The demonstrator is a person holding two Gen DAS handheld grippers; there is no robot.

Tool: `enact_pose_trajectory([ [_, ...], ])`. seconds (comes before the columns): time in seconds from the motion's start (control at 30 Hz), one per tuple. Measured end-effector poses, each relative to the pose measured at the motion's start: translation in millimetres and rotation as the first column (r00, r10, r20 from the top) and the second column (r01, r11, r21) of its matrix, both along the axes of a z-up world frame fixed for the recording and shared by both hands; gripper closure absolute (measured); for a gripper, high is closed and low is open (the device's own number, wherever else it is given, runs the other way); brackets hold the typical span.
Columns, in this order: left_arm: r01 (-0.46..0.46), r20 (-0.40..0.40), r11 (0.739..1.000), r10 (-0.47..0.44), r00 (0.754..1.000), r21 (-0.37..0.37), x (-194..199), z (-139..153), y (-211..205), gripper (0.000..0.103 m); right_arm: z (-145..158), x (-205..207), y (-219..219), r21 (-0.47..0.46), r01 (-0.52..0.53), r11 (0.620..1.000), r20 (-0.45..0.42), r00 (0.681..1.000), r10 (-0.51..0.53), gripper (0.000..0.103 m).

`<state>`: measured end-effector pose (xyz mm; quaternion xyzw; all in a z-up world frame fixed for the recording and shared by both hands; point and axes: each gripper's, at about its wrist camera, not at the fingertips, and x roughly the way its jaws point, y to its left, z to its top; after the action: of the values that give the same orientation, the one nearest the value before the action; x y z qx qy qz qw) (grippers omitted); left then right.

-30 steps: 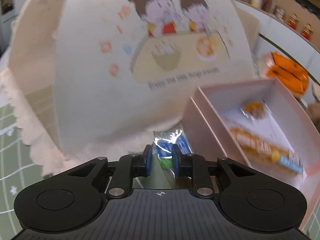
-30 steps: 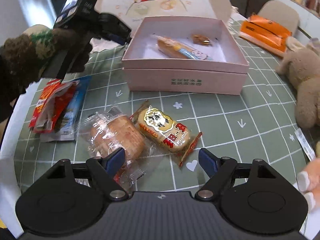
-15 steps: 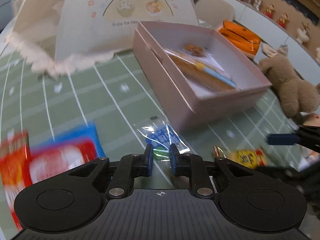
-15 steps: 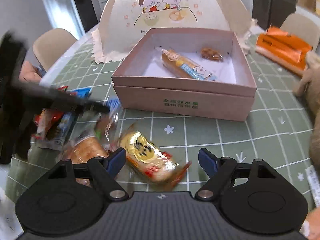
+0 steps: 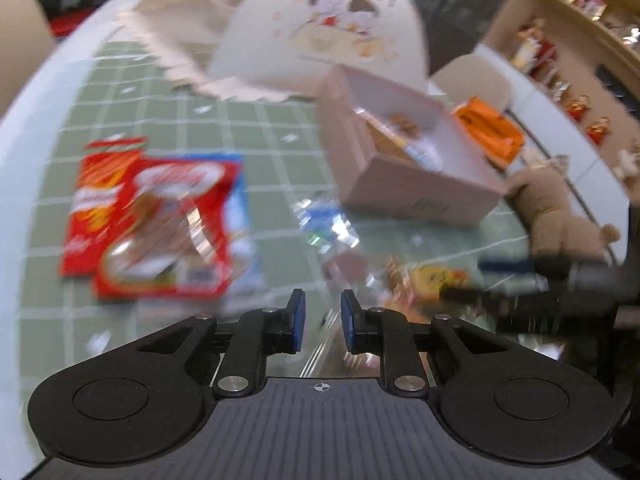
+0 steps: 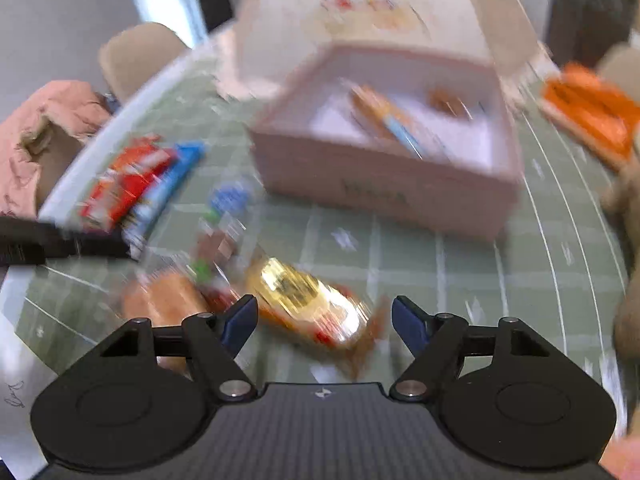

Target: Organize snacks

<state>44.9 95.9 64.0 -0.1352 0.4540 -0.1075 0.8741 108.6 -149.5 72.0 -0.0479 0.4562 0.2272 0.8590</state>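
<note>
Left wrist view, read left to right: red packets (image 5: 152, 220) lie flat on the green grid cloth (image 5: 280, 160), a small blue sachet (image 5: 326, 222) sits on the cloth just before the pink box (image 5: 400, 184), and a yellow snack (image 5: 438, 280) lies to the right of it, near the right gripper (image 5: 532, 280) that reaches in from the edge. A domed food cover (image 5: 320, 28) stands behind the box, an orange pack (image 5: 490, 130) and a plush toy (image 5: 556, 212) beyond it. The left gripper (image 5: 322, 320) has its jaws at a narrow gap with nothing between them.

Right wrist view: the left gripper's dark arm (image 6: 60, 242) crosses in front of the red packets (image 6: 128, 176). A bread roll in clear wrap (image 6: 164, 300) lies beside the yellow snack (image 6: 308, 304), which sits between the widely spread jaws of the right gripper (image 6: 320, 322), untouched. The box (image 6: 384, 184) holds a long wrapped stick and a small brown snack.

Both views are smeared, so print on the wrappers cannot be read, and the plush toy is cut off at the right edge.
</note>
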Motion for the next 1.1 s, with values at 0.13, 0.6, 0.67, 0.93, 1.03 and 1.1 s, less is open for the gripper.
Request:
enact_pose_trajectory([
  [0.13, -0.02, -0.088, 0.993, 0.01, 0.996, -0.113, -21.0, 6.0, 1.2, 0.081, -0.8, 16.8, 44.0, 0.03, -0.1, 0.994, 0.062, 0.993, 0.098, 0.028],
  [0.6, 0.134, -0.157, 0.978, -0.16, 0.975, -0.162, -27.6, -20.6, -59.9, 0.081, -31.4, 6.4, 17.6, -0.015, -0.069, 0.997, -0.045, 0.997, 0.069, 0.066],
  [0.67, 0.117, -0.136, 0.986, -0.132, 0.982, -0.118, -23.6, -19.0, -56.4, 0.081, -32.4, -2.3, -4.5, -0.034, -0.01, 0.999, -0.048, 0.999, 0.008, 0.066],
  [0.93, -0.033, -0.062, 0.999, 0.032, 0.998, -0.013, -4.4, 5.1, -11.3, 0.081, -34.2, -26.4, -42.0, -0.038, 0.088, 0.995, -0.027, 0.996, -0.089, 0.054],
  [1.03, -0.023, -0.079, 0.999, 0.021, 0.997, -0.03, -6.6, 7.9, -1.4, 0.081, -30.7, -36.9, -42.9, -0.029, 0.088, 0.996, 0.002, 0.996, -0.088, 0.049],
  [1.1, -0.016, -0.119, 0.999, 0.012, 0.993, -0.031, -13.8, 6.0, 0.9, 0.081, -21.8, -48.1, -43.4, -0.005, 0.06, 0.998, 0.021, 0.998, -0.06, 0.042],
])
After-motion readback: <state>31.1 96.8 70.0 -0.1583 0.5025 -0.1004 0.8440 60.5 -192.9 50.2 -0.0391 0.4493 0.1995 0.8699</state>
